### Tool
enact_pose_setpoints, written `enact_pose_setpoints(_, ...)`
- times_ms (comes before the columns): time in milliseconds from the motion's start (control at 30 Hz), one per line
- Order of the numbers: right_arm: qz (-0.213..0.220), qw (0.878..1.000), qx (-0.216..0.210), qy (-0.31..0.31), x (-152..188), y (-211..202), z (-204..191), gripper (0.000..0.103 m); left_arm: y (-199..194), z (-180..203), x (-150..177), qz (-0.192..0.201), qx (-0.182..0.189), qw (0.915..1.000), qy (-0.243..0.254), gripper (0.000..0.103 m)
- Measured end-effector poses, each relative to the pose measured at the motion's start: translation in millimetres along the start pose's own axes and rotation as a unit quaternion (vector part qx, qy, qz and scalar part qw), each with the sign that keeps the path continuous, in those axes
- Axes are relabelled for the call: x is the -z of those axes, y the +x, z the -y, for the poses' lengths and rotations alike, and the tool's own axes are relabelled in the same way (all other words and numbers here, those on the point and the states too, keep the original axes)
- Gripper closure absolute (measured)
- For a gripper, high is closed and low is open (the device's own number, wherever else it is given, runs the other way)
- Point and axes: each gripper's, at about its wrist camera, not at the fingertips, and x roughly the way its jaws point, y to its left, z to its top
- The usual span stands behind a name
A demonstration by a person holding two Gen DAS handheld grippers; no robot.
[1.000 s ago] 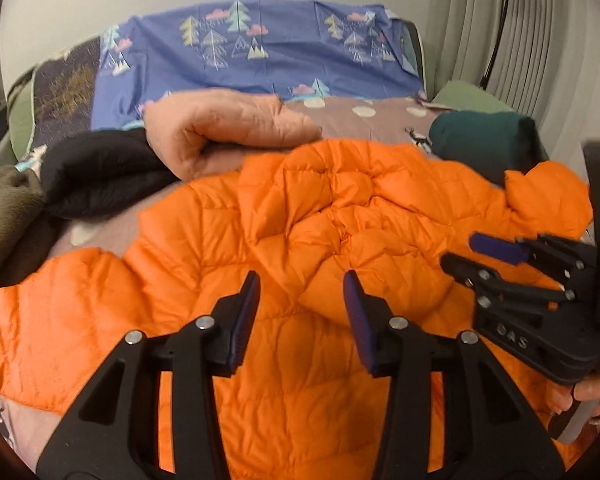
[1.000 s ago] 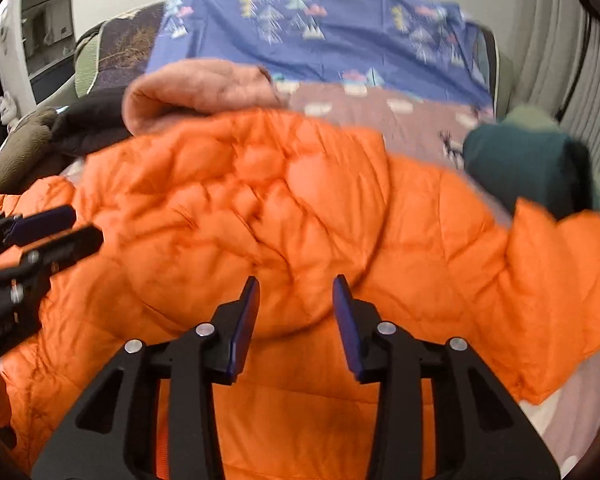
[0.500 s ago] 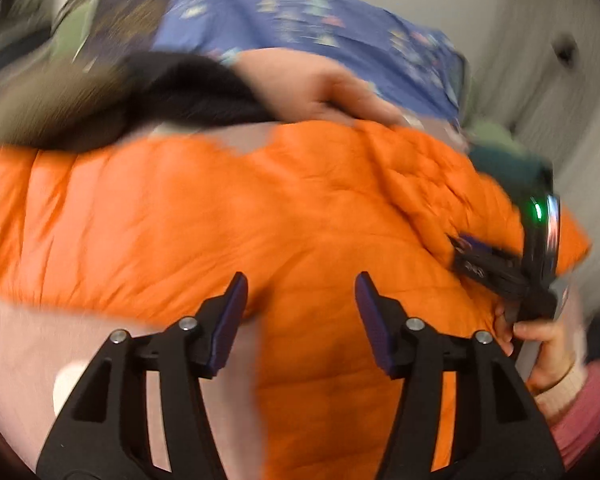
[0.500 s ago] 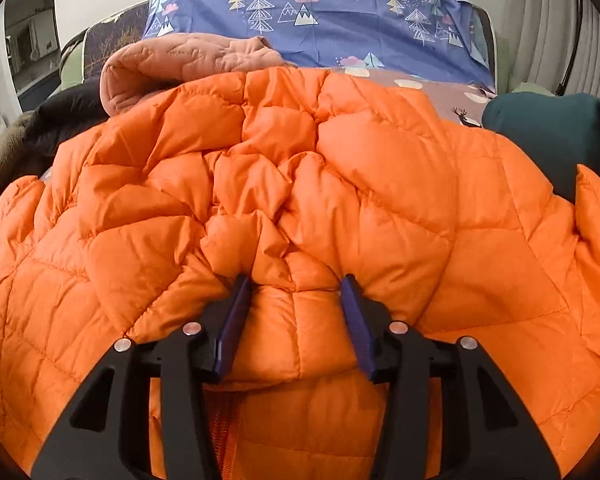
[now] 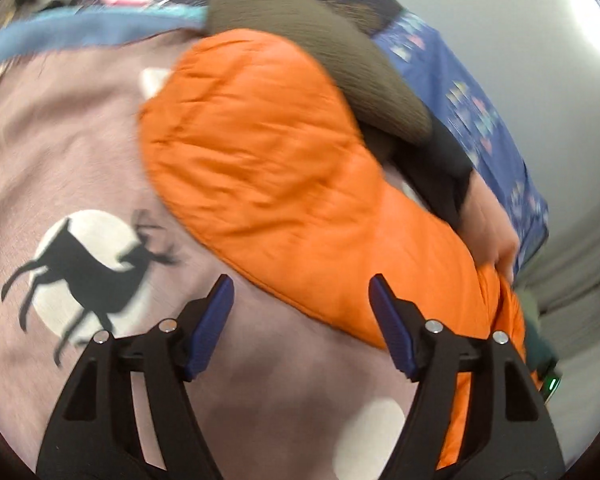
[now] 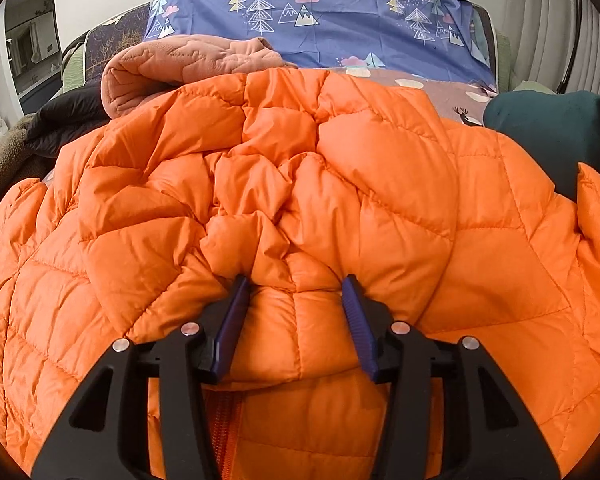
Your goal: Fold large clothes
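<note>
Jacket (image 6: 340,184), orange quilted puffer, lies spread across the bed (image 5: 60,152) over the deer-print sheet, other clothes heaped along its far side.

Left tool (image 5: 300,320): jaws apart and opening, nothing between the pads. It hovers over bare sheet with the rounded end of the jacket's left sleeve (image 5: 260,152) just beyond the tips. View is motion-blurred; cannot tell whether the right pad touches the sleeve hem.

Right tool (image 6: 296,320): jaws part-way apart, straddling a puffed ridge of the jacket near its front edge, pads pressed into the fabric on both sides. Reads as a grip on that ridge; the zipper (image 6: 224,420) shows just below.

Judgement on step: sleeve fold-in, at an early stage. To do it well:
- bring the left tool onto the sleeve end square-on, taking both fabric layers, not the sheet beneath;
- close firmly, since the slick shell will likely slip;
- keep the right tool anchoring the body so it does not drag;
- lay the sleeve flat across the chest.
</note>
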Motion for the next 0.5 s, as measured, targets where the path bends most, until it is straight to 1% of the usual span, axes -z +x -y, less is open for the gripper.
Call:
enact_pose_setpoints(33, 0.000, 1.000, 0.000, 0.000, 0, 0, 0, 0.053, 2, -6, -7, 0.008, -0.007, 0.9998, -0.016, 0.028)
enact_pose_setpoints(67, 0.000, 1.000, 0.000, 0.000, 0, 0, 0, 0.053, 3, -14, -13, 0.017, -0.015, 0.9993, -0.030, 0.025)
enact_pose_setpoints(100, 0.000, 1.000, 0.000, 0.000, 0, 0, 0, 0.053, 2, -25, -20, 0.034, -0.027, 0.9977, -0.052, 0.022)
enact_pose_setpoints(133, 0.000, 1.000, 0.000, 0.000, 0, 0, -1, 0.053, 2, -35, -24, 0.047, -0.029, 0.9957, -0.074, 0.021)
enact_pose_setpoints(167, 0.000, 1.000, 0.000, 0.000, 1, 0, -1, 0.053, 5, -43, -28, 0.050, -0.018, 0.9941, -0.094, 0.020)
enact_pose_setpoints(200, 0.000, 1.000, 0.000, 0.000, 1, 0, -1, 0.053, 8, -47, -31, 0.048, -0.008, 0.9934, -0.104, 0.020)
enact_pose_setpoints(233, 0.000, 1.000, 0.000, 0.000, 1, 0, -1, 0.053, 11, -49, -34, 0.049, -0.002, 0.9931, -0.106, 0.020)
enact_pose_setpoints(267, 0.000, 1.000, 0.000, 0.000, 1, 0, -1, 0.053, 14, -45, -39, 0.052, 0.004, 0.9938, -0.098, 0.020)
enact_pose_setpoints(333, 0.000, 1.000, 0.001, 0.000, 1, 0, 0, 0.053, 21, -41, -46, 0.051, 0.013, 0.9950, -0.084, 0.021)
enact_pose_setpoints(367, 0.000, 1.000, 0.001, 0.000, 1, 0, 0, 0.053, 24, -39, -48, 0.049, 0.019, 0.9954, -0.080, 0.023)
enact_pose_setpoints(400, 0.000, 1.000, 0.000, 0.000, 1, 0, 0, 0.053, 29, -38, -53, 0.046, 0.027, 0.9955, -0.078, 0.035)
enact_pose_setpoints(433, 0.001, 1.000, 0.000, 0.000, 1, 0, -1, 0.053, 34, -38, -55, 0.044, 0.034, 0.9953, -0.079, 0.045)
enact_pose_setpoints(467, 0.001, 1.000, 0.000, 0.000, 1, 0, -1, 0.053, 35, -44, -57, 0.041, 0.042, 0.9948, -0.082, 0.065)
enact_pose_setpoints(500, 0.001, 1.000, 0.000, 0.001, 1, 0, 0, 0.052, 36, -48, -53, 0.040, 0.058, 0.9930, -0.095, 0.080)
